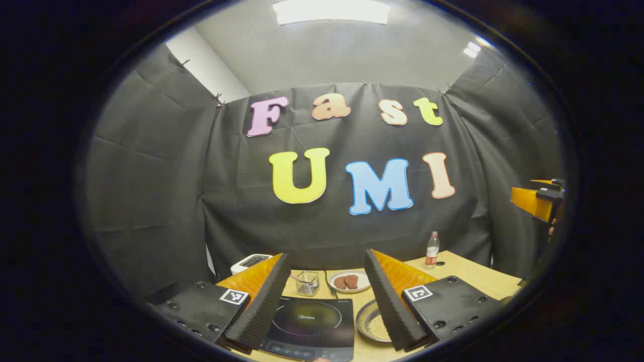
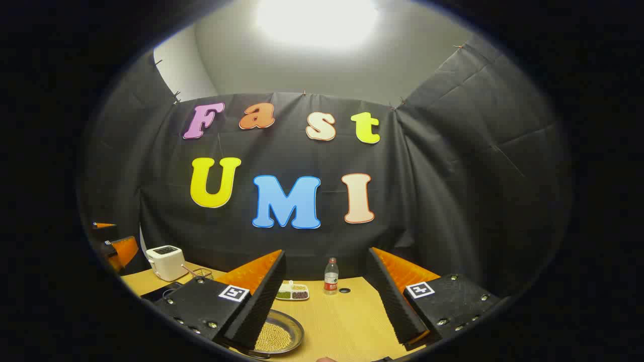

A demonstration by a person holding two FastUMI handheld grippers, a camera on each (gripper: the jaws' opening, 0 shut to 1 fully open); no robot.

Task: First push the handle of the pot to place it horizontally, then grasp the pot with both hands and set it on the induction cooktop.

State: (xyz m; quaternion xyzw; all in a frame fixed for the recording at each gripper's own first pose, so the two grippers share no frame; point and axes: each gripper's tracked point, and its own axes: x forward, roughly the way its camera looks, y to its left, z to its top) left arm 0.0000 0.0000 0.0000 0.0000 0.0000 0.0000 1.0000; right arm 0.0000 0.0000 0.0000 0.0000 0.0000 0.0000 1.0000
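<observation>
The black induction cooktop (image 1: pixel 309 322) lies flat on the wooden table (image 1: pixel 473 274), low between my left gripper's fingers. My left gripper (image 1: pixel 327 261) is held above the table, open, with nothing between its fingers. In the right gripper view, my right gripper (image 2: pixel 327 256) also hangs open and empty over the table (image 2: pixel 347 322). Each gripper shows at the edge of the other's view: the right one (image 1: pixel 538 201) far right, the left one (image 2: pixel 113 246) far left.
A round metal dish of yellow beans (image 1: pixel 375 324) (image 2: pixel 274 334) sits right of the cooktop. Behind it are a plate with brown pieces (image 1: pixel 348 281), a small glass container (image 1: pixel 307 283), a white toaster (image 2: pixel 166 262), a bottle (image 2: pixel 330 275) and a divided bean dish (image 2: pixel 293 291).
</observation>
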